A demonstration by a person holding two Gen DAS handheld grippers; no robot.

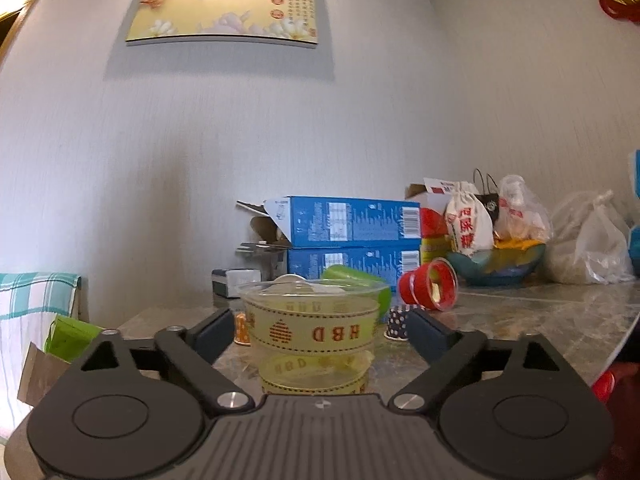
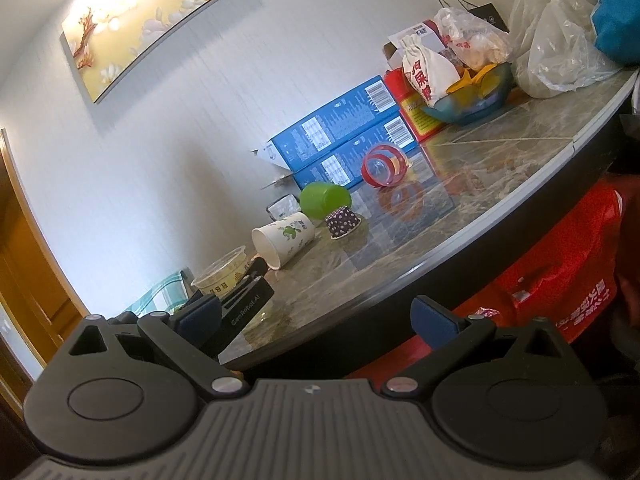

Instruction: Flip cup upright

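Note:
A clear plastic cup with a yellow "HBD" band (image 1: 312,336) stands upright on the marble table, mouth up, between the fingers of my left gripper (image 1: 316,330). The jaws stand apart on either side of it with gaps to the cup wall. It also shows in the right wrist view (image 2: 222,276), beside the left gripper. My right gripper (image 2: 318,320) is open and empty, held off the table's front edge. A white paper cup with green print (image 2: 282,240) lies on its side.
A green cup (image 2: 326,198) and a red-ringed clear cup (image 2: 384,164) lie on their sides; a small dotted purple cup (image 2: 342,222) sits mouth down. Blue boxes (image 2: 340,136), a bowl with bags (image 2: 468,96) and plastic bags (image 2: 560,40) stand along the wall. The table edge (image 2: 440,260) curves.

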